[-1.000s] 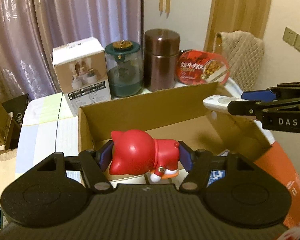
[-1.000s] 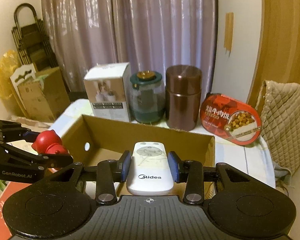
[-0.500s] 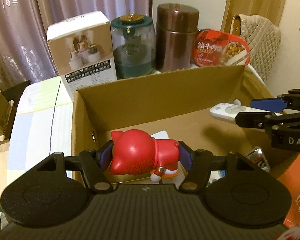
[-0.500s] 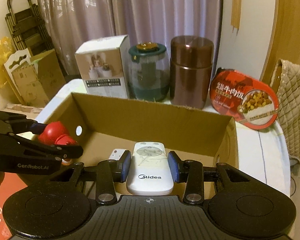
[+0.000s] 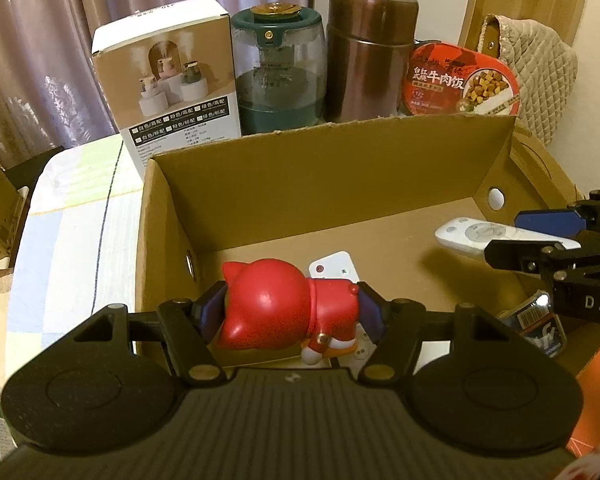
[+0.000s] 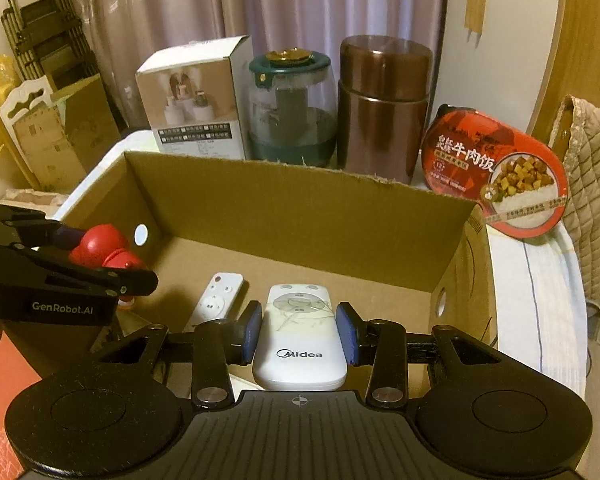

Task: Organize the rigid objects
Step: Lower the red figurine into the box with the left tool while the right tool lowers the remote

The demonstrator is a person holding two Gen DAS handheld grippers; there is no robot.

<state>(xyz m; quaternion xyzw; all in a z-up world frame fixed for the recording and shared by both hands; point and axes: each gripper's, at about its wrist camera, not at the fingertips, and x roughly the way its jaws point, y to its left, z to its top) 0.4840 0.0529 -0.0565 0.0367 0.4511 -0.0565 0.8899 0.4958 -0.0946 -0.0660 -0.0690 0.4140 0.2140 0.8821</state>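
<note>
Over cardboard box (image 5: 332, 168): left claw (image 5: 290, 312) grips red cat figurine (image 5: 284, 310), hard, glossy, slippery; right claw (image 6: 299, 334) clamps Midea remote (image 6: 300, 340) mid-body, light, rigid.

"midea" on white remote (image 6: 300, 344); "genrobot.ai" on left gripper (image 6: 62, 307); "牛肉饭" on meal tub (image 6: 500, 172).

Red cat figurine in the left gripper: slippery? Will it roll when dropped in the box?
Likely rigid: the red cat figurine keeps its shape while pinched. Its glossy, rounded head suggests slippery plastic. Released on its side over the cardboard box, it may rock or roll.
</note>
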